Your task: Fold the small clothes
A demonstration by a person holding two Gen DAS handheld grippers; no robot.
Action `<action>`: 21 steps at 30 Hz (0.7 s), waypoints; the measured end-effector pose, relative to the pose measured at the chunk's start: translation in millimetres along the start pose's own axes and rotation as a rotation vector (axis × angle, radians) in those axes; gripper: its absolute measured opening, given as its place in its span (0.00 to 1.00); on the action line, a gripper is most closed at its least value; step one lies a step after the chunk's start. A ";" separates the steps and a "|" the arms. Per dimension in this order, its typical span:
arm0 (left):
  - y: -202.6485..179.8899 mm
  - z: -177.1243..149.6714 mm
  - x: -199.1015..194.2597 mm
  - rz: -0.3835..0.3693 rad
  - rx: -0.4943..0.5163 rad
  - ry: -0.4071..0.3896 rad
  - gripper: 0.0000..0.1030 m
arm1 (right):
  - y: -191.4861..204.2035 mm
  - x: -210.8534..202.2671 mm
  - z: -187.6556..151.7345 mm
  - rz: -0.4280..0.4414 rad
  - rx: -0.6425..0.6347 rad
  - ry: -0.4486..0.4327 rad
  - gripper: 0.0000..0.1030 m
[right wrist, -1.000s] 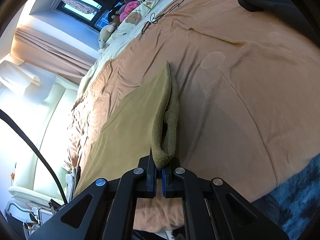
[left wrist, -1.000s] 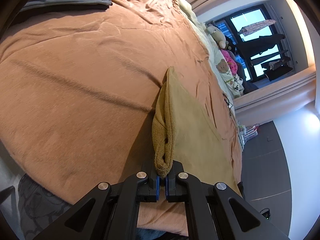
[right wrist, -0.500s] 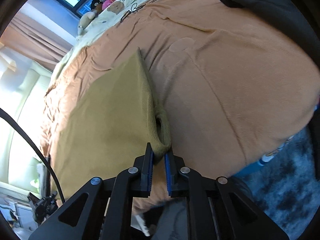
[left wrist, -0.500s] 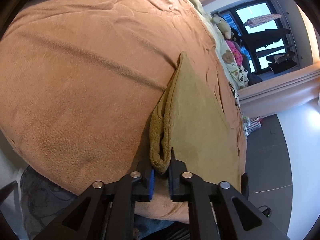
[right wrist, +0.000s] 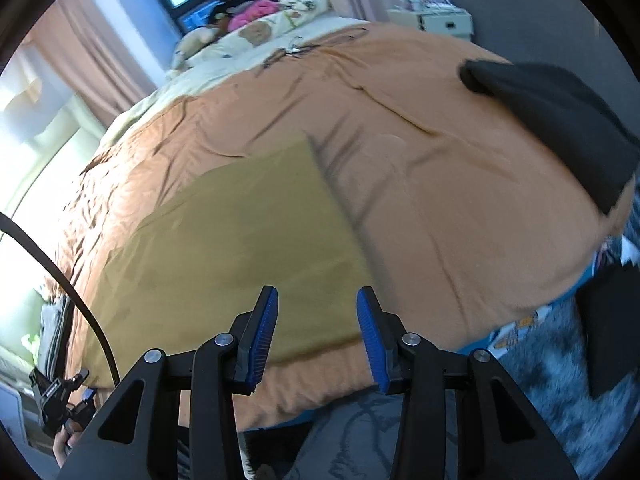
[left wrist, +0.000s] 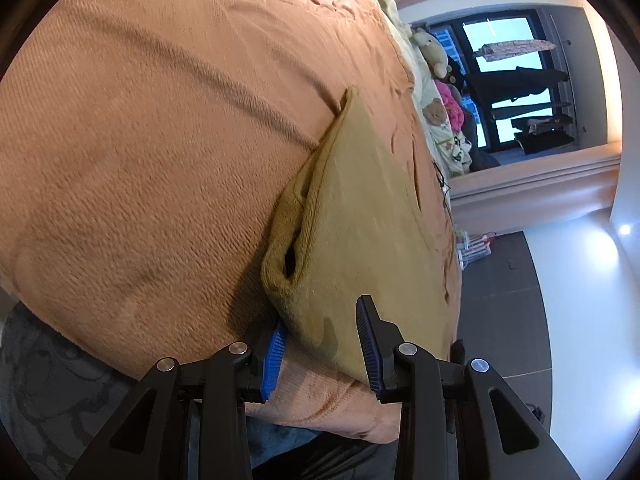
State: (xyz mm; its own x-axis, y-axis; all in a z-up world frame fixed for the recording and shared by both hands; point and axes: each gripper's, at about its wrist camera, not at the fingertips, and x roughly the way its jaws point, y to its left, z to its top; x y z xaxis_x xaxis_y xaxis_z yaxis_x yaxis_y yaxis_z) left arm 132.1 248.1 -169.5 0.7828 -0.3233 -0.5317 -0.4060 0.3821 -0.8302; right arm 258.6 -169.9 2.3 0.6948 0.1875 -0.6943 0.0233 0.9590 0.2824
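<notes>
Nearest the left wrist camera, the left gripper [left wrist: 322,338] has its jaws opening, the blue-padded fingers [left wrist: 273,354] parted with the near corner of the olive-yellow garment [left wrist: 360,216] lying between them; the cloth's folded corner sits against the left pad, while the right pad stands clear above the fabric, so nothing is pinched. From that corner the garment's doubled left edge, with a small dark gap in the fold, runs away from the fingers up to a point, and its flat top spreads off to the right across the orange blanket [left wrist: 152,128] covering the bed. In the right wrist view, the right gripper [right wrist: 316,332] also has its jaws opening and empty, hanging above the garment's near edge: the cloth [right wrist: 240,248] lies flat on the blanket below and beyond the fingertips, its right edge passing just past the right pad, with no contact visible. This view is somewhat motion-blurred. Further out on the blanket, well apart to the right, lies a black folded cloth [right wrist: 560,120]. Beyond it, at the far side of the bed, a pale sheet with stuffed toys [right wrist: 248,16] sits below the dark window [left wrist: 516,76] and the pinkish curtains [right wrist: 92,52].
</notes>
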 end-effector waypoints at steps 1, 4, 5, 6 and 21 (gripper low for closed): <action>0.2 -1.0 0.2 -0.002 0.001 0.002 0.34 | 3.0 1.1 -1.0 0.003 -0.012 -0.002 0.38; 1.3 -1.7 -0.8 -0.011 -0.002 0.006 0.34 | 30.6 6.3 -3.5 0.022 -0.054 -0.003 0.38; 2.0 -1.4 -1.1 -0.014 -0.003 0.007 0.34 | 35.0 7.8 -4.4 0.031 -0.065 -0.002 0.38; 2.6 -1.1 -1.3 -0.018 -0.007 0.009 0.34 | 37.0 9.2 -5.2 0.037 -0.071 -0.003 0.38; 4.2 4.5 -1.1 -0.032 -0.029 0.004 0.34 | 73.6 83.1 -2.6 0.164 -0.219 0.117 0.38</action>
State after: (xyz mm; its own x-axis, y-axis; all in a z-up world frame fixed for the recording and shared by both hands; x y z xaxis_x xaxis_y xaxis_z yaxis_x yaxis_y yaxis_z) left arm 131.6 254.0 -171.7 0.7937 -0.3383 -0.5056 -0.3947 0.3460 -0.8512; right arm 316.1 -83.2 -36.4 0.5885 0.3550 -0.7264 -0.2473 0.9344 0.2563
